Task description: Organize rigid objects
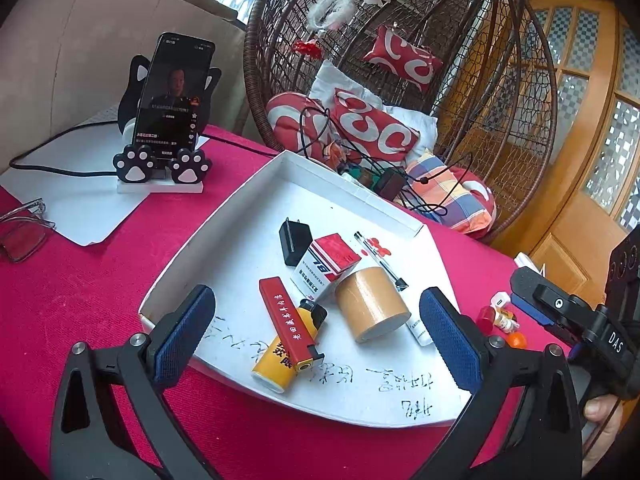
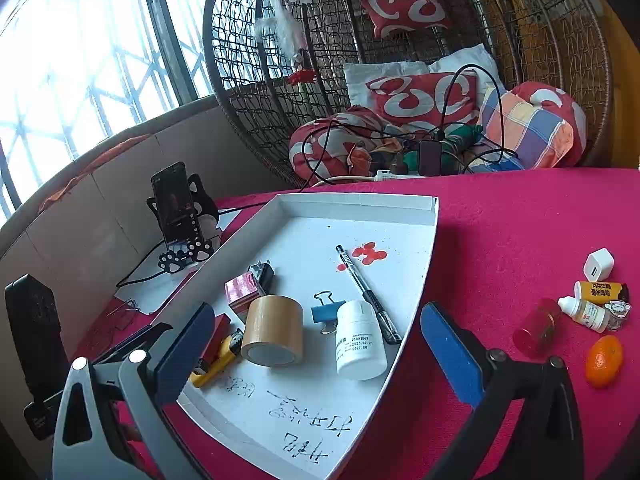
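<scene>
Left wrist view: left gripper (image 1: 316, 334) jaws spread wide, nothing between them, over white tray (image 1: 192, 256) holding tape roll (image 1: 370, 304), red lighter (image 1: 290, 324), black charger (image 1: 295, 240). Right wrist view: right gripper (image 2: 318, 354) likewise wide and empty above white pill bottle (image 2: 360, 340); tangerine (image 2: 604, 360) outside the tray on red cloth (image 2: 520, 240)

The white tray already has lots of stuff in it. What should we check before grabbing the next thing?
1. Left tongs empty and open: ok.
2. Right tongs empty and open: ok.
3. Room left in the white tray: ok, far end bare.
4. Things still outside the tray: not ok. The orange, red bottle, dropper bottle and white charger lie on the red cloth.
5. Tape roll steady: cannot tell.
</scene>
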`<state>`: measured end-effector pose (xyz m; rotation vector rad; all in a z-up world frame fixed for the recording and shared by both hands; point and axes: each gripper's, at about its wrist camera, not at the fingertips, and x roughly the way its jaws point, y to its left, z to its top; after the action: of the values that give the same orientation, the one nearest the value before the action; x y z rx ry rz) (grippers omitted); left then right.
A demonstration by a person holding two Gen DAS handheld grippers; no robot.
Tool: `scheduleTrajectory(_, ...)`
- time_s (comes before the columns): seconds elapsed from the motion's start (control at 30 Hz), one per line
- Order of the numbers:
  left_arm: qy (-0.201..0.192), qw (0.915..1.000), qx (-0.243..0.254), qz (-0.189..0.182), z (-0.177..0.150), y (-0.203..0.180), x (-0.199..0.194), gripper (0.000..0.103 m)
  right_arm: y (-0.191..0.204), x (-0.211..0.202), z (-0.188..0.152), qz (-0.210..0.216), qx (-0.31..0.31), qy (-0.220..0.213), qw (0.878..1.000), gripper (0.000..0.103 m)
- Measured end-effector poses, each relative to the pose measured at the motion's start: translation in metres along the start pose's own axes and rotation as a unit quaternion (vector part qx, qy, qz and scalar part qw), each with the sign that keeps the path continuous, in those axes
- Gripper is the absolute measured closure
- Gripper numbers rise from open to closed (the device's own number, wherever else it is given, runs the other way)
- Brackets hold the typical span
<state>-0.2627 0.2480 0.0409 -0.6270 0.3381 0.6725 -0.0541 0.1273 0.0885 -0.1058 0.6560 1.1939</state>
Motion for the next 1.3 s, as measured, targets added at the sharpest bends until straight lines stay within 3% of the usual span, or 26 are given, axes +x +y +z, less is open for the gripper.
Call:
scheduleTrajectory(0.2,-0.03,0.9992,0.02,-0.018,0.005,-0.016,-0.019,0.0,-0.029,-0.052,0.002,0.0,0.03,-0.064,0.998,0.0)
scheduleTrajectory(0.33,-0.047,0.9971,0.041,-0.045,0.006,-0.032,-0.028,0.0,-0.062,-0.094,0.006,-0.039,0.053,-0.118,0.991,0.0)
scheduleTrajectory(0.53,-0.036,0.9929,0.076,-0.085,-0.002,-0.062,-0.024,0.0,-0.126,-0.131,0.003,-0.086,0.117,-0.135,0.98,0.0)
scheduleTrajectory(0.77,-0.006,0.983,0.154,-0.1,-0.022,-0.102,-0.013,0.0,-0.161,-0.096,-0.021,-0.186,0.11,-0.008,0.976,0.0)
scheduleTrajectory(0.9,0.028,0.9707,0.21,-0.114,-0.035,-0.133,-0.006,0.0,-0.157,-0.056,-0.031,-0.188,0.063,0.061,0.978,0.003)
scheduleTrajectory(1.03,0.053,0.9642,0.225,-0.129,-0.043,-0.155,0.003,0.0,-0.151,-0.028,-0.035,-0.187,0.029,0.103,0.977,0.018)
scheduleTrajectory(1.1,0.068,0.961,0.231,-0.136,-0.043,-0.167,0.01,0.0,-0.15,-0.015,-0.038,-0.185,0.015,0.131,0.974,0.034)
scheduleTrajectory(1.17,0.084,0.9574,0.239,-0.138,-0.044,-0.18,0.019,0.0,-0.149,-0.014,-0.041,-0.202,-0.012,0.13,0.971,0.061)
scheduleTrajectory(1.3,0.13,0.9519,0.251,-0.117,-0.046,-0.213,0.051,0.0,-0.17,-0.043,-0.046,-0.175,0.033,0.11,0.978,0.063)
